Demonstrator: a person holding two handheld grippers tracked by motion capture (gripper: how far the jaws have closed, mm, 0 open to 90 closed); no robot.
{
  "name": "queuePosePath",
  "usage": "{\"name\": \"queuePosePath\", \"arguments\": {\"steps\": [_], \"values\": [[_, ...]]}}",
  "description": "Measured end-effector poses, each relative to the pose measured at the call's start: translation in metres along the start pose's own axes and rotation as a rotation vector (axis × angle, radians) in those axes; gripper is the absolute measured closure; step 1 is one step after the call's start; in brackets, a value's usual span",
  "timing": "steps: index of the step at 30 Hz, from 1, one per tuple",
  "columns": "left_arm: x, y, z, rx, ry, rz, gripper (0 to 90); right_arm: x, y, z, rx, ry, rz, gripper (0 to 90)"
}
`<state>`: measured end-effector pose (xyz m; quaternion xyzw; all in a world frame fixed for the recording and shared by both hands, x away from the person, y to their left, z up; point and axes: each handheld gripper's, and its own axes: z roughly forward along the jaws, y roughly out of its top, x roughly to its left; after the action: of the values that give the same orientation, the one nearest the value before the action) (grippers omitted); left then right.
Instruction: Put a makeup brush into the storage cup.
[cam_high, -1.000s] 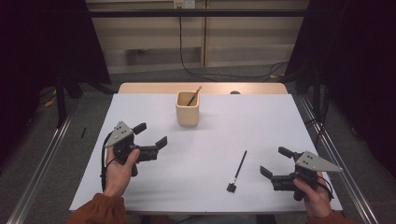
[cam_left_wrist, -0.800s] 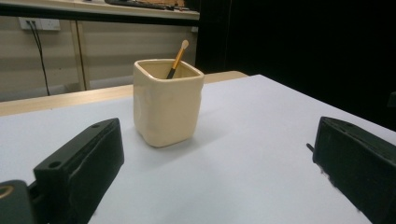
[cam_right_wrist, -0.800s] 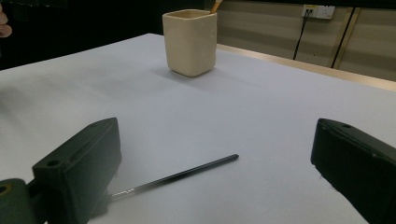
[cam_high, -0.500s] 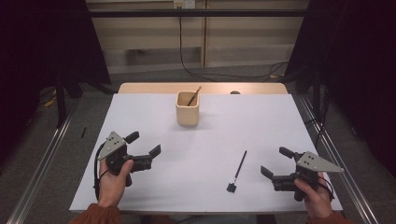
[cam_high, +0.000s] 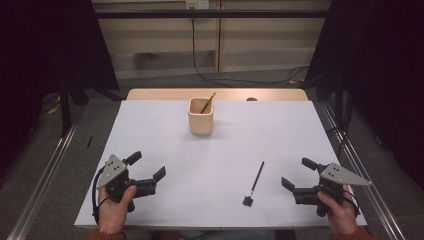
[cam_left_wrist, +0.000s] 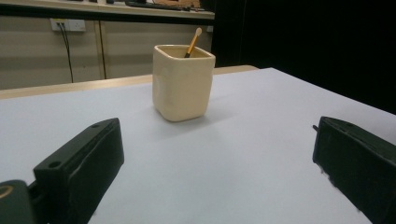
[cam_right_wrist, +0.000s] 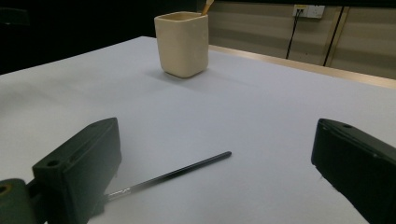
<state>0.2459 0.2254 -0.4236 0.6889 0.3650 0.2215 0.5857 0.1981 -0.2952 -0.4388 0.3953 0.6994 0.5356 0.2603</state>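
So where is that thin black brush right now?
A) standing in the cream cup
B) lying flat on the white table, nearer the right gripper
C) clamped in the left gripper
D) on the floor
B: the black brush lies flat on the table, just in front of the open right gripper and apart from it.

Brush (cam_high: 254, 182) before cup (cam_high: 201, 116), rightward

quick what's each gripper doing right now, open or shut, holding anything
Left gripper: open, holding nothing, low over the table.
Right gripper: open, holding nothing; the black brush lies on the table beside it.
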Motion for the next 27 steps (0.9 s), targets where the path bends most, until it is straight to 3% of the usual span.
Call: {"name": "queuePosePath", "arguments": {"steps": [6, 9, 14, 27], "values": [[0.002, -0.002, -0.008, -0.026, 0.009, 0.03, 2.0, 0.002, 0.0, 0.001, 0.005, 0.005, -0.005, 1.0], [0.005, -0.004, -0.008, -0.023, 0.01, 0.009, 2.1, 0.0, 0.0, -0.001, -0.002, 0.001, 0.0, 0.9], [0.005, -0.009, -0.008, 0.005, 0.011, 0.015, 2.1, -0.001, 0.001, -0.003, -0.012, 0.003, 0.004, 0.7], [0.008, -0.008, -0.016, -0.009, 0.014, 0.001, 2.1, -0.002, 0.005, 0.005, -0.015, 0.01, 0.002, 0.2]]}}
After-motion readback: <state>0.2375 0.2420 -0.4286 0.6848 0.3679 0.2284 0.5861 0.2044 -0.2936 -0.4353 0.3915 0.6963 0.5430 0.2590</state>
